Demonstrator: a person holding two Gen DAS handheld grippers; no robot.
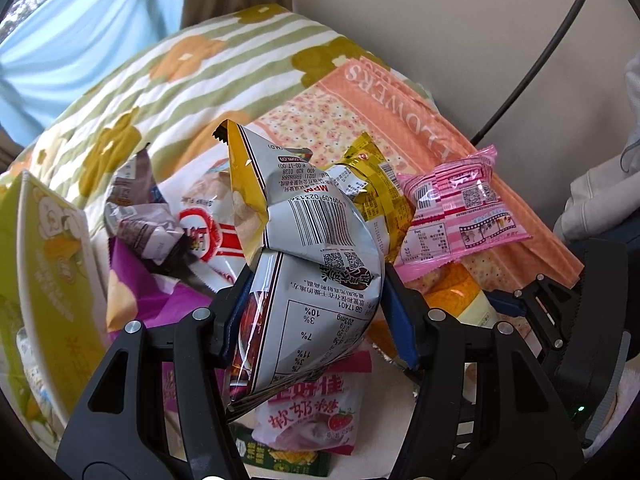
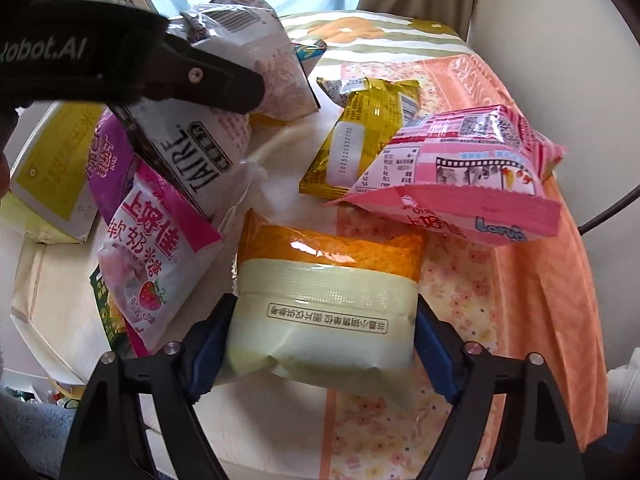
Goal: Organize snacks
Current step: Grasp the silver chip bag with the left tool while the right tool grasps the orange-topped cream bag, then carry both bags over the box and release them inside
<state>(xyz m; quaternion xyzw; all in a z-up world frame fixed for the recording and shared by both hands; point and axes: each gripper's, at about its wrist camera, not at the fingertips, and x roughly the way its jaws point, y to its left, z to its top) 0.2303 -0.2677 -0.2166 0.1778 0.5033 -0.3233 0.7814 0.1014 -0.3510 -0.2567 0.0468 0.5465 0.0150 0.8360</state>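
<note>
My left gripper (image 1: 316,316) is shut on a silver and yellow chip bag (image 1: 308,240) and holds it above the snack pile; the bag also shows in the right wrist view (image 2: 236,20) beside the left gripper's black body (image 2: 120,64). My right gripper (image 2: 320,344) is shut on an orange and cream snack packet (image 2: 324,304), which also shows in the left wrist view (image 1: 460,292). A pink packet (image 2: 460,176), a yellow packet (image 2: 360,136) and a strawberry candy bag (image 2: 152,256) lie on the bed.
A yellow-green box (image 1: 44,264) stands at the left. A white TATRE bag (image 2: 192,152) and a purple bag (image 1: 160,292) lie in the pile. A peach flowered cloth (image 2: 540,280) and a striped flowered blanket (image 1: 180,80) cover the bed. A wall stands behind.
</note>
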